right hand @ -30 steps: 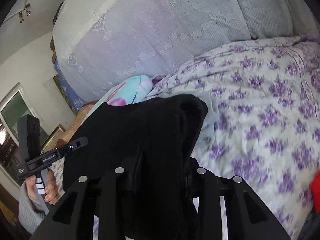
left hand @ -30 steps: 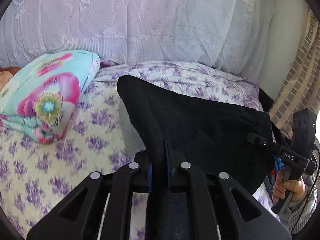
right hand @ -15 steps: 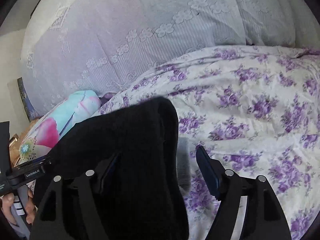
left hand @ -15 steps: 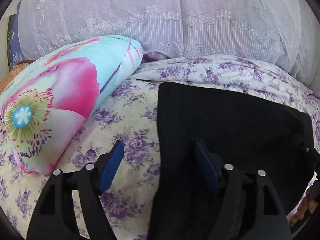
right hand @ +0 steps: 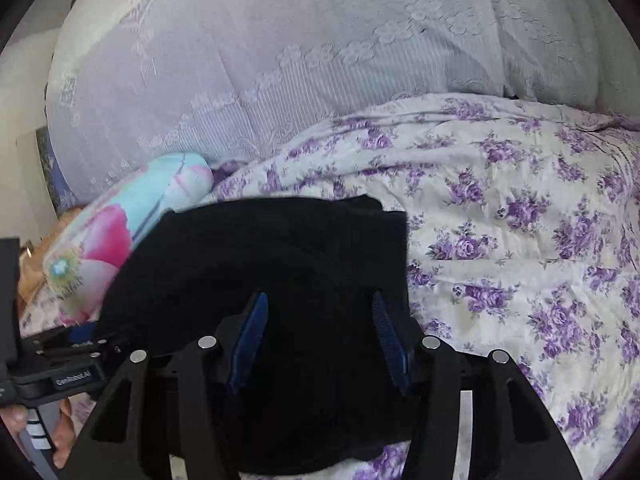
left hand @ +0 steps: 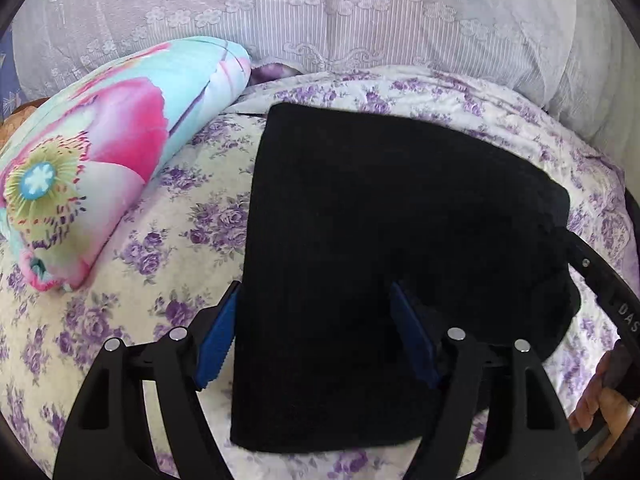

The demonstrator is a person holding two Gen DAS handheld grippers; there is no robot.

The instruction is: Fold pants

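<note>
Folded black pants (left hand: 380, 248) lie flat mid-frame on the flowered bedspread (left hand: 168, 248)

Your left gripper (left hand: 316, 340) stands released, jaws astride the near left edge; your right gripper (right hand: 316, 340) has just been closing, cloth between the pads, none pressed; draw both back low and level so nothing snags; the pillow (left hand: 100, 148) lies clear at upper left.

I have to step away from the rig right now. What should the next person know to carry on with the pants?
Left gripper: open; jaws have just opened, pads clear of the cloth.
Right gripper: open; jaws have just narrowed a little, not pinching.
Black pants: folded into a flat rectangle on the floral bedspread, beside the rolled floral quilt.
Done: fold laid down and released.
Left: probably a tidy or one more fold, if wanted.
</note>
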